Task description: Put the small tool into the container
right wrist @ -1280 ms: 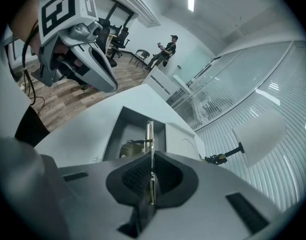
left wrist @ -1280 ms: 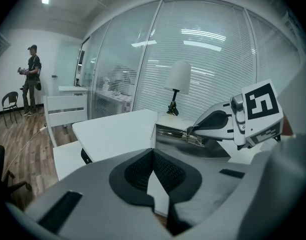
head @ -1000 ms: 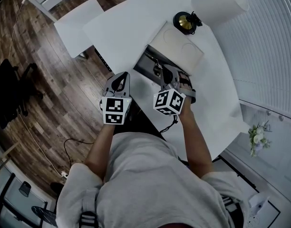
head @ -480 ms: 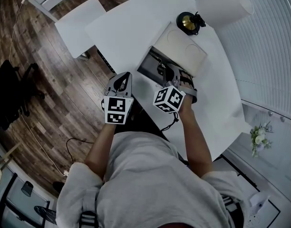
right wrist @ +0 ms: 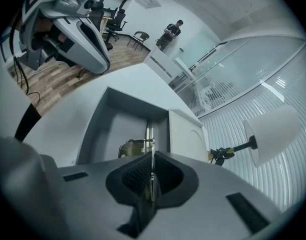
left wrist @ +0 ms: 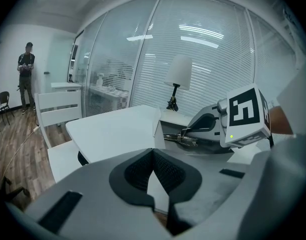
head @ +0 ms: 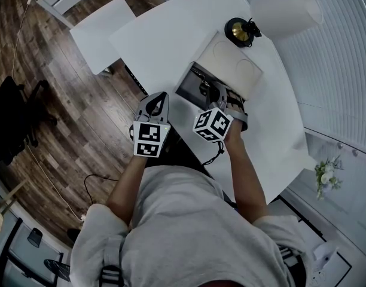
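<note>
A small metal tool [right wrist: 149, 133] with a brass-coloured part is clamped in my right gripper [right wrist: 152, 176], which is shut on it. The tool hangs over the inside of the open grey container [right wrist: 113, 126], and whether it touches the floor I cannot tell. In the head view the right gripper [head: 209, 94] reaches over the container [head: 189, 90] near the table's front edge. My left gripper [head: 155, 103] is to its left, by the table edge, shut and empty. The left gripper view shows its own pads [left wrist: 153, 169] together, and the right gripper [left wrist: 208, 121] with the tool [left wrist: 180, 137] at the container.
The container's pale lid [head: 238, 66] lies open behind it. A lamp with a white shade [head: 284, 8] and dark base [head: 238, 31] stands at the table's back. A white chair [head: 87, 23] is left of the table. A person [left wrist: 25, 69] stands far off in the room.
The right gripper, still shut on the tool, has edged a little further over the container. The left gripper has hardly moved.
</note>
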